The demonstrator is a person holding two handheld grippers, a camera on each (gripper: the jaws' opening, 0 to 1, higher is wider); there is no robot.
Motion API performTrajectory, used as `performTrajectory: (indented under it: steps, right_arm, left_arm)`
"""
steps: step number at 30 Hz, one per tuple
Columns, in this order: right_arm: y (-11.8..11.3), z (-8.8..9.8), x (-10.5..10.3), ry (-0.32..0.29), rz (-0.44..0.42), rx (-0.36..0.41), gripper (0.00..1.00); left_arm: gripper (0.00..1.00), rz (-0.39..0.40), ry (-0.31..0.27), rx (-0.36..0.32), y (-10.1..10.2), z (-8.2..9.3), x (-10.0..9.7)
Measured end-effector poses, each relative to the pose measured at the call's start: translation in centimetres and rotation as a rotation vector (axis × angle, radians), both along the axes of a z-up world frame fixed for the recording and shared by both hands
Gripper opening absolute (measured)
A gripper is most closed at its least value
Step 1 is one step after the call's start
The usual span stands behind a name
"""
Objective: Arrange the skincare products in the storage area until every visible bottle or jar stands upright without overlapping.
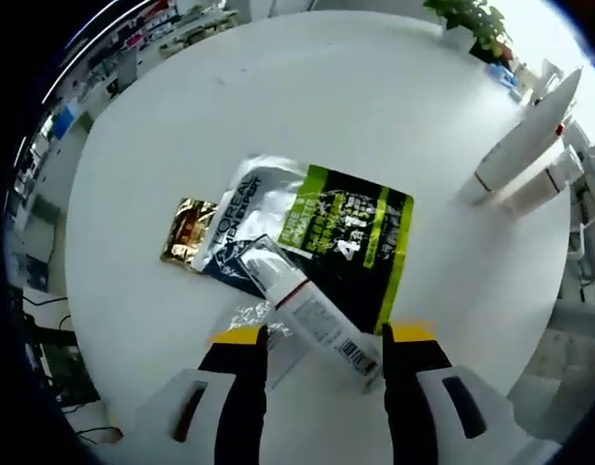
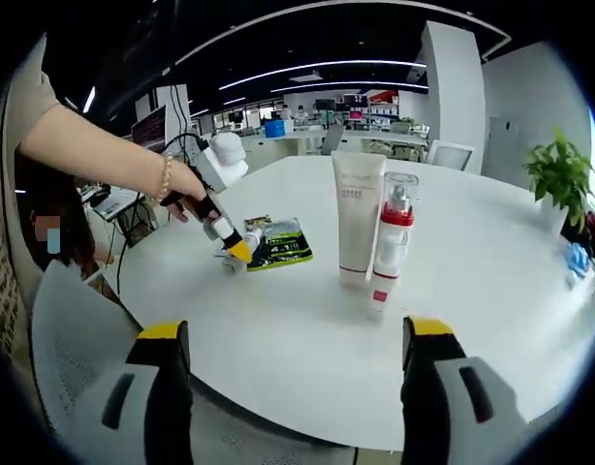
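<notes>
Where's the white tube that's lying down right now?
In the left gripper view the white tube lies tilted across the black-and-green sachet on the white table, its barcoded end between the open left gripper jaws.

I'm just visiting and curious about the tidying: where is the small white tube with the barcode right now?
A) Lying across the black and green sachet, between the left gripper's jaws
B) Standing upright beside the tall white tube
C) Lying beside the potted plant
A: in the left gripper view the small white tube lies tipped across the black and green sachet, its barcode end between the open jaws of the left gripper.
</notes>
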State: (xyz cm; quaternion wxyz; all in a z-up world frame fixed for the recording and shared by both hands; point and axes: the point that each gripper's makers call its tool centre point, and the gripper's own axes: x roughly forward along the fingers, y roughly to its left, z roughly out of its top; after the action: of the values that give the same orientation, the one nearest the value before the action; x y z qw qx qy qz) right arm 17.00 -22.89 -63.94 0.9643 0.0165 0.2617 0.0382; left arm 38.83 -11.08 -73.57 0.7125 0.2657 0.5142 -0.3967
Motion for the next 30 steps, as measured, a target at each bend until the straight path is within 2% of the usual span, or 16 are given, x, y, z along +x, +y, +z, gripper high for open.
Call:
performTrajectory:
  steps: [10,16,25,30]
  right_arm:
    - [-0.1,-0.2,0.0,0.009,-0.004,-0.011,0.9]
    - [0.0,-0.1,0.0,0.012,-0.002,-0.017,0.9]
    - [0.2,-0.3,0.0,0.019,0.013,-0.024,0.9]
    - [0.4,-0.4,-0.1,0.029,0.027,-0.024,0.89]
  left_arm:
    - [0.27,-0.038,0.007,0.036,0.4,-1.0,-0.2]
    - [0.16,-0.013,0.02,0.019,0.7,-0.8,0.0]
    - [0.16,0.027,0.048,-0.002,0.9,-0.5,-0.1]
    - [0.15,0.073,0.086,-0.073,0.7,0.3,-0.5]
